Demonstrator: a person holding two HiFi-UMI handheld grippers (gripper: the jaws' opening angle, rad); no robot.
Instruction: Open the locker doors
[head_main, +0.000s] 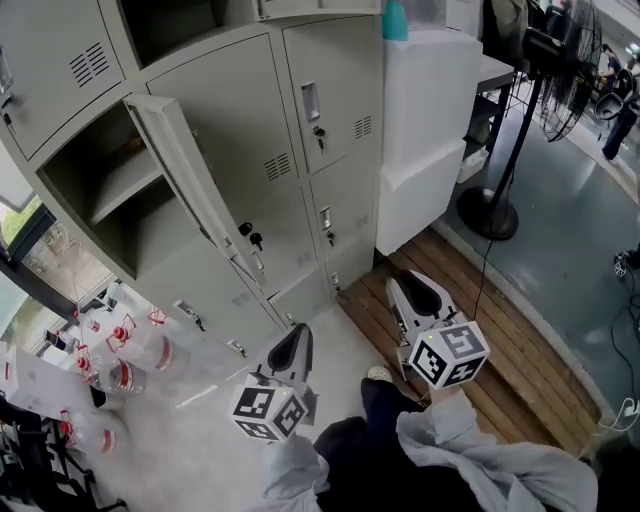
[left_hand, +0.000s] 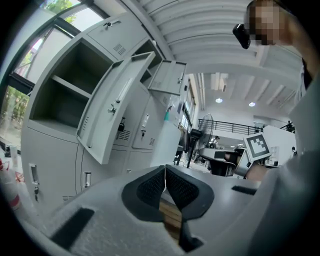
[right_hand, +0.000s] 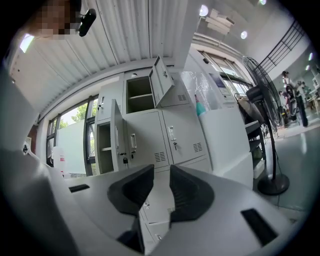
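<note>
- Grey sheet-metal locker cabinet (head_main: 240, 150) fills the upper part of the head view. One tall door (head_main: 190, 190) is swung out and shows a shelf inside. The closed door with a recessed handle (head_main: 335, 95) at the upper right and the small closed doors (head_main: 335, 215) under it are not yet opened. Our left gripper (head_main: 297, 335) and right gripper (head_main: 415, 285) are low over the floor, well apart from the cabinet.
- In the left gripper view, its black ribbed pads (left_hand: 150, 187) are clenched together with nothing between them. The swung-out door (left_hand: 117, 105) is at the upper left.
- In the right gripper view, the black pads (right_hand: 137, 192) stand apart and are empty. The closed door with its handle (right_hand: 182, 137) is straight ahead, above the jaws.
- We judge that we are between doors: some are open, several remain.
- The next move, we think, calls for raising the right gripper to that handle, closing on it or hooking it, then pulling along the arc of the hinge.
</note>
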